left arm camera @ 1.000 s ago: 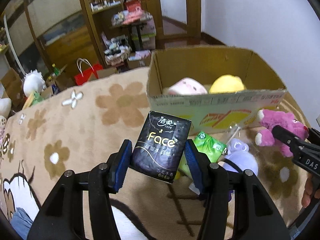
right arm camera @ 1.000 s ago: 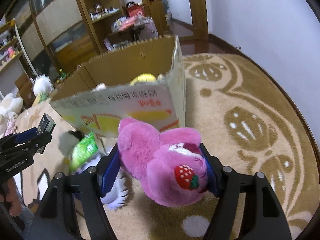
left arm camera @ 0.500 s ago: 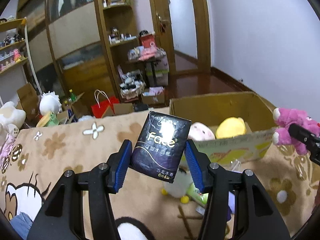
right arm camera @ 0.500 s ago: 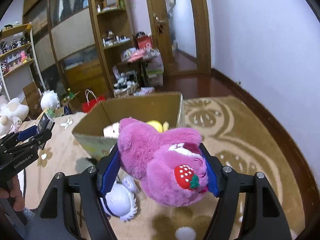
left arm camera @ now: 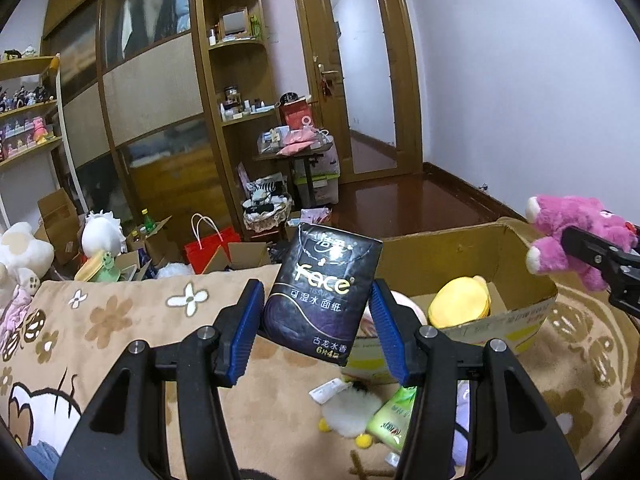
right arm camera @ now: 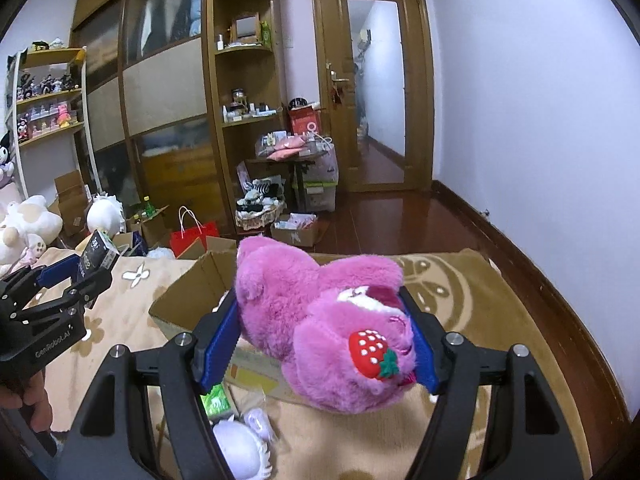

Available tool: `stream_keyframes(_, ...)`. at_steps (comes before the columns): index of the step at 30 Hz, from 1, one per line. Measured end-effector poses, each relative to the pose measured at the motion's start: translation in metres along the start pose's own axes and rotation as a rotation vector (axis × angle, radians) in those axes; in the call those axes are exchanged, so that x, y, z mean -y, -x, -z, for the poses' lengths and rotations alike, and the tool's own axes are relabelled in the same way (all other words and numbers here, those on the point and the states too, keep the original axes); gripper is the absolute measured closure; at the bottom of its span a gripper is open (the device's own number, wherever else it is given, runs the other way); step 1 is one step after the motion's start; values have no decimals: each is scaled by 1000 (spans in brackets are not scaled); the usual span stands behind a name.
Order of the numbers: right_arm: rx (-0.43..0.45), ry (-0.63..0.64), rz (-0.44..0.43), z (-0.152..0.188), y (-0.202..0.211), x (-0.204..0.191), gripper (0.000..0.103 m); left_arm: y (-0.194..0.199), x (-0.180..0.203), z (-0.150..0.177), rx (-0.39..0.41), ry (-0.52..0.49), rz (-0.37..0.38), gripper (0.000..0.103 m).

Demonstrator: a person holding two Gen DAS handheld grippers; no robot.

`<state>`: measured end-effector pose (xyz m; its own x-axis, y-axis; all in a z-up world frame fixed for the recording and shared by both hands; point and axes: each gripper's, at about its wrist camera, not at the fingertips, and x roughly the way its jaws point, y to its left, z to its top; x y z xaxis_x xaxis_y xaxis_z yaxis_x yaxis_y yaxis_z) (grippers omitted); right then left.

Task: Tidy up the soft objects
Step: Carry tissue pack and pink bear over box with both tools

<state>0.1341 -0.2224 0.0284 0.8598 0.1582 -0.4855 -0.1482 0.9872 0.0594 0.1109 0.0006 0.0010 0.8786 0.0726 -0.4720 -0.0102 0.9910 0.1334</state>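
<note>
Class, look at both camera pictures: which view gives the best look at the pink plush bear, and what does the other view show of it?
The right wrist view: the pink plush bear fills the middle, clamped in the right gripper, its strawberry patch clear. The left wrist view shows the bear only small, at the right edge, partly behind a gripper finger.

Right gripper clamps pink plush bear above cardboard box.
</note>
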Motion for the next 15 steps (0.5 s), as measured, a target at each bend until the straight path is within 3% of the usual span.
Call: stream_keyframes(15, 40, 26, -38, -8, -27, 2, 26, -27, 12, -21, 41, -39, -4, 50)
